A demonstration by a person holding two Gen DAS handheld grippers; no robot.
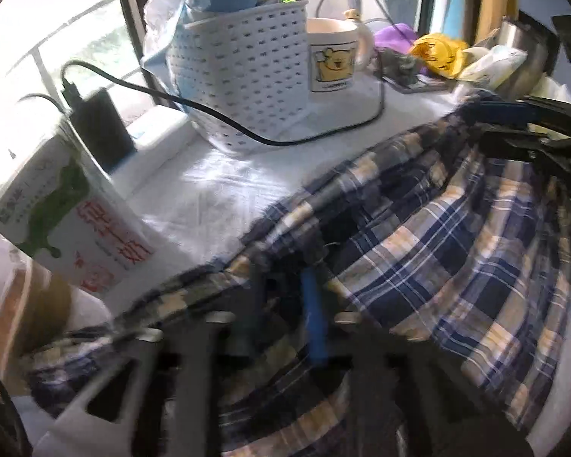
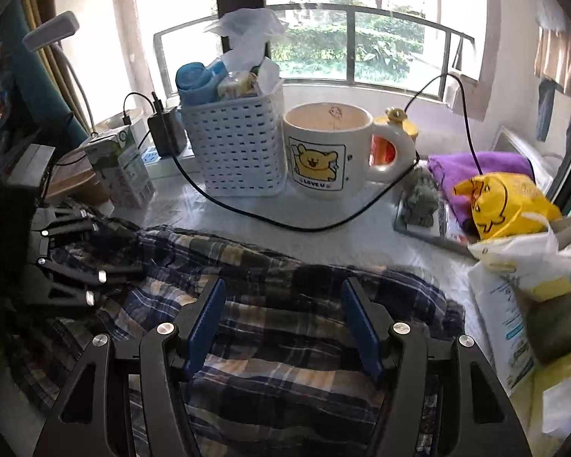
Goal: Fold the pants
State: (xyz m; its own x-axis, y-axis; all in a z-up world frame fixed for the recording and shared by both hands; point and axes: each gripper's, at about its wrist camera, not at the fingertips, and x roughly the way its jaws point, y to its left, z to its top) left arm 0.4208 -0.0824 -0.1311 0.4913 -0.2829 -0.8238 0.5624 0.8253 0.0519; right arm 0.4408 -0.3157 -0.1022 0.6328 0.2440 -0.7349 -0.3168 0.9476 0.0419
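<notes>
Pants (image 2: 285, 289) between spread right fingers (image 2: 361, 327)

The right gripper (image 2: 283, 323) is built of matte black plastic: angular linkage arms with triangular cut-outs fan out toward the camera, joined by round silver screw heads at each pivot. Each of its two fingers (image 2: 205, 327) carries a flat, rectangular blue pad on its inner face, the blue showing a fine ribbed texture. The left gripper (image 1: 281, 304) shows the same make, though blurred in its own camera: dark grey-black arms, silver pivot screws, one blue pad clearly visible. In the right wrist view its black links and bright silver screws appear at the left edge.
</notes>
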